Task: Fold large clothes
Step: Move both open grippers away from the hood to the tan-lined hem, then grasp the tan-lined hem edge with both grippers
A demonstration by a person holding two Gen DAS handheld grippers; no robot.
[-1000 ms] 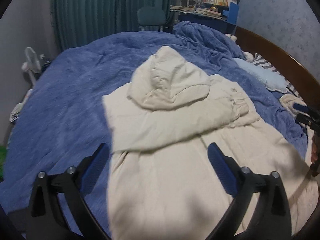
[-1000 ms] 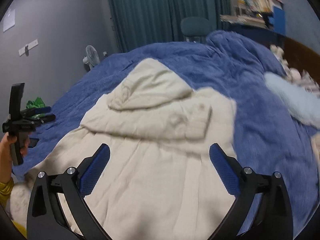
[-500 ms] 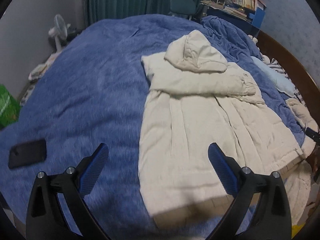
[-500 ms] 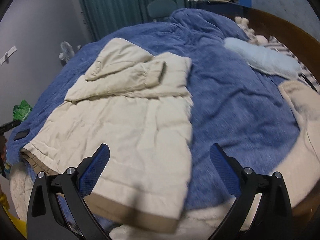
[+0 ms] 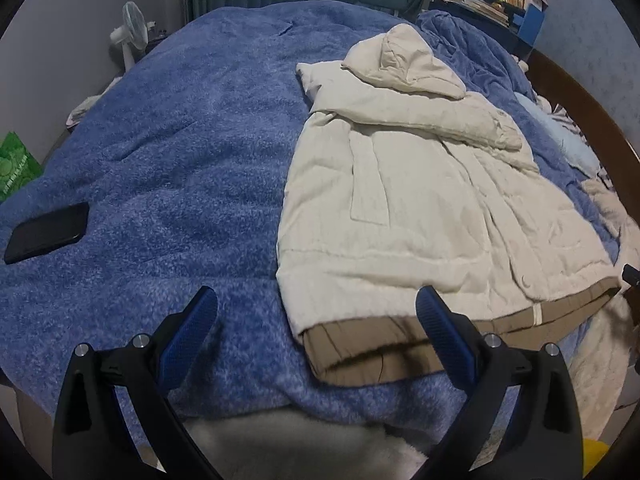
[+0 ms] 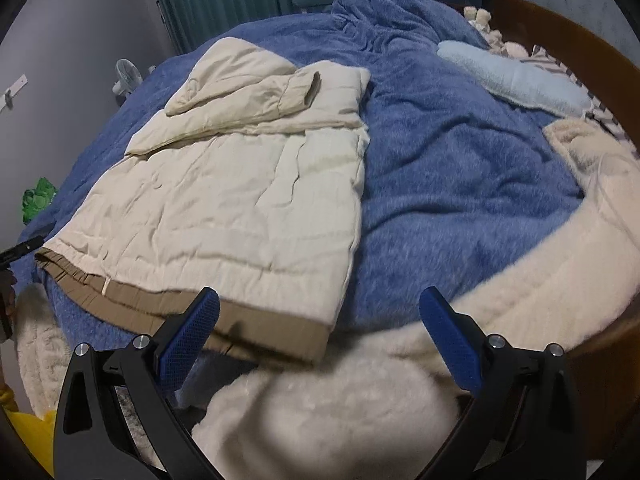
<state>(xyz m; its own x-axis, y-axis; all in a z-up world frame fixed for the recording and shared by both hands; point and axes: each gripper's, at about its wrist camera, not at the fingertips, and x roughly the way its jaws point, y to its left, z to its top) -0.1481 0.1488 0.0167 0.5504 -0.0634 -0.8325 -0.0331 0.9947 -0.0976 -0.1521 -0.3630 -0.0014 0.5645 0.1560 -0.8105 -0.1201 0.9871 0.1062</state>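
Note:
A cream hooded coat (image 5: 424,184) lies flat on a blue fleece blanket (image 5: 180,140), hood at the far end, both sleeves folded across the chest and its tan lining showing at the near hem. In the right wrist view the same coat (image 6: 240,184) fills the left half. My left gripper (image 5: 316,320) hovers open over the near hem's left corner, touching nothing. Beyond the hem's right corner, my right gripper (image 6: 320,320) is open and empty above the bed's edge.
A black phone (image 5: 46,232) lies on the blanket at the left. A cream fluffy blanket (image 6: 540,280) hangs over the near right edge. A light blue pillow (image 6: 516,76) and the wooden bed frame (image 5: 580,96) lie at the right. A fan (image 5: 130,40) stands by the wall.
Both grippers have pulled back from over the coat toward the foot of the bed, so the whole coat and its tan hem now show. Both stayed open.

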